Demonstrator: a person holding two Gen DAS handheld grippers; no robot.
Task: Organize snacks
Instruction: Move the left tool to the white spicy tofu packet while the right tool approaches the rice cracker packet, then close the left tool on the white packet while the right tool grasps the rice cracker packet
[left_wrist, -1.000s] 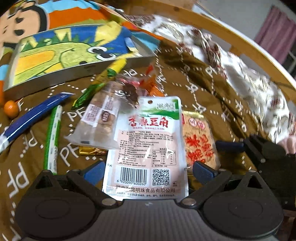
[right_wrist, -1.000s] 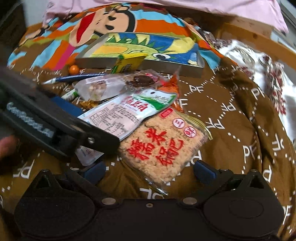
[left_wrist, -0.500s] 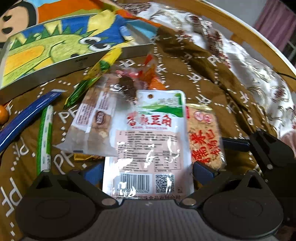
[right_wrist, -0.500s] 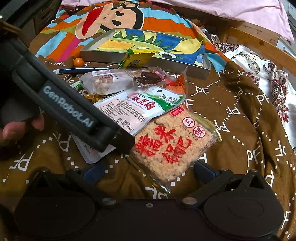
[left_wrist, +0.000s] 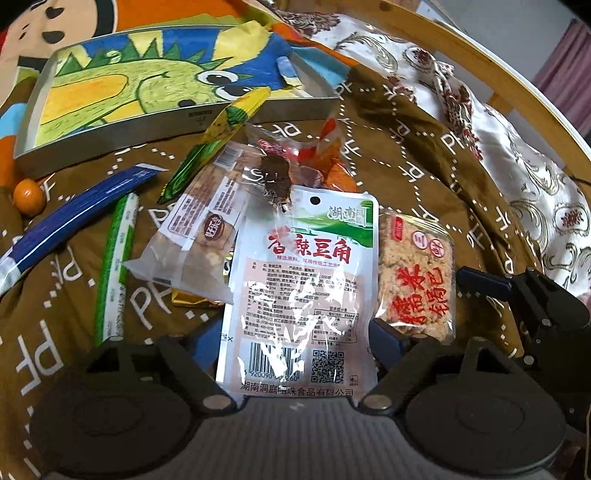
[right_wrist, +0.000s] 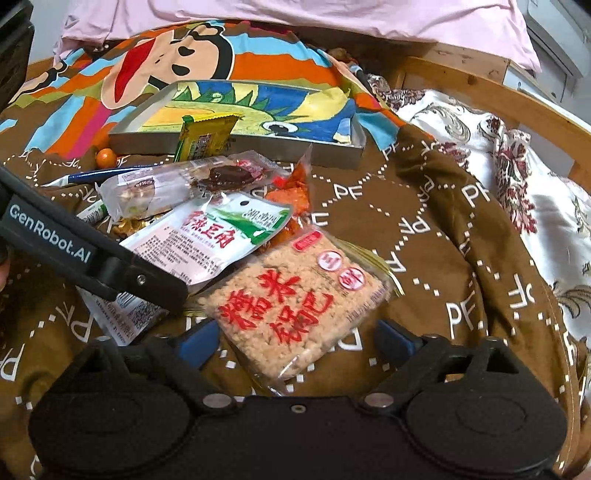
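A white pouch (left_wrist: 299, 295) with red characters and a green top lies flat on the brown blanket. My left gripper (left_wrist: 297, 339) straddles its barcode end, jaws closing, fingers at the pouch's two side edges. Beside it on the right lies a clear rice cracker pack (right_wrist: 299, 299) with red characters. My right gripper (right_wrist: 297, 341) straddles its near corner, jaws closing, a small gap on each side. The left gripper's black arm (right_wrist: 92, 258) crosses the right wrist view over the pouch (right_wrist: 207, 240). The right gripper's finger (left_wrist: 484, 282) shows beside the cracker pack (left_wrist: 417, 280).
A shallow grey tray (left_wrist: 184, 118) lined with a dinosaur drawing sits at the back, with a yellow-green pack (right_wrist: 203, 138) leaning on its front wall. Several snacks lie left of the pouch: blue stick (left_wrist: 74, 218), green stick (left_wrist: 116, 266), clear cake pack (left_wrist: 199, 236), orange ball (left_wrist: 28, 192). A wooden rail (right_wrist: 480, 81) borders the right.
Both grippers' fingers have drawn a little closer together. The left gripper has edged in over the white pouch, and the right over the cracker pack.
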